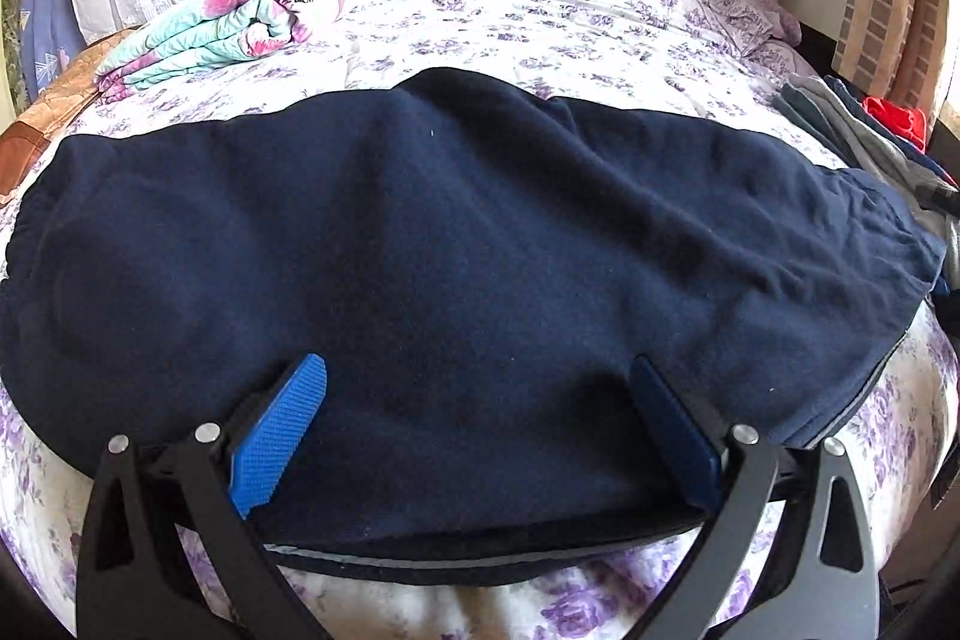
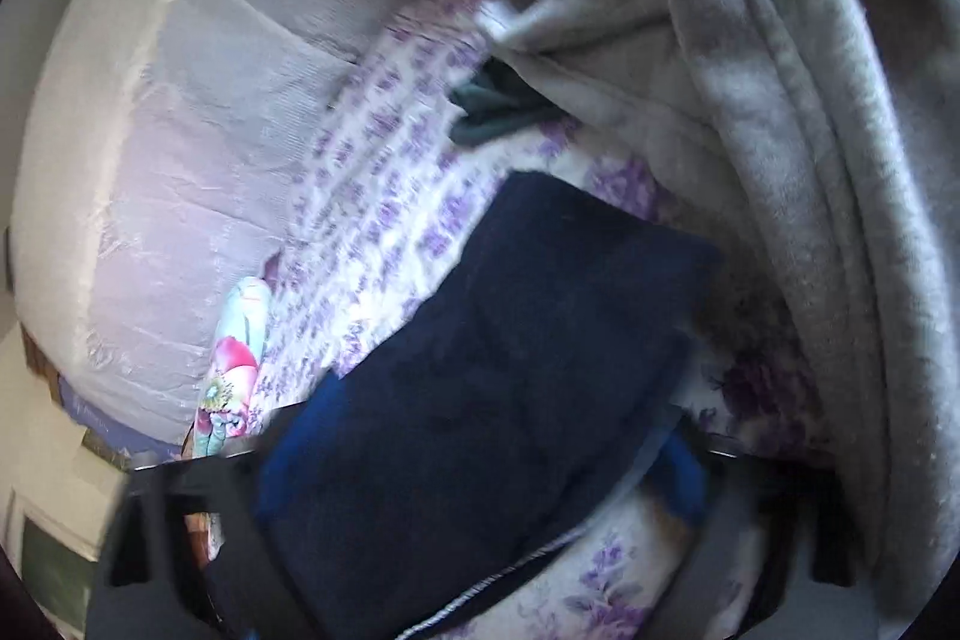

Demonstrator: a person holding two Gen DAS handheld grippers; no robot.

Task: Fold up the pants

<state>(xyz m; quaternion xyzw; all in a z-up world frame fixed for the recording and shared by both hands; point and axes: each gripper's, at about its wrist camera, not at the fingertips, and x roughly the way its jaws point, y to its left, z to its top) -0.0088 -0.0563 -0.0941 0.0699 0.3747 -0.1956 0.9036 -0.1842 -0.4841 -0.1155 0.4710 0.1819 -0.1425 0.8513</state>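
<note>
Navy pants (image 1: 456, 244) lie spread across the centre of a purple-flowered bedsheet (image 1: 540, 22). At lower frame, the left gripper (image 1: 480, 436) stands wide open over their near edge. The right gripper (image 2: 480, 466), blurred, straddles the dark cloth; its grip cannot be told. Grey blanket (image 2: 780, 100) at upper right.

right wrist view: all blurred | right tool (image 2: 480, 466): fingers smeared, grip on the pants (image 2: 480, 370) cannot be told | grey blanket (image 2: 780, 130): cut off at right edge | left wrist view: clothes pile (image 1: 870, 142) cut off at far right | pants' left end cut off by the lens rim
</note>
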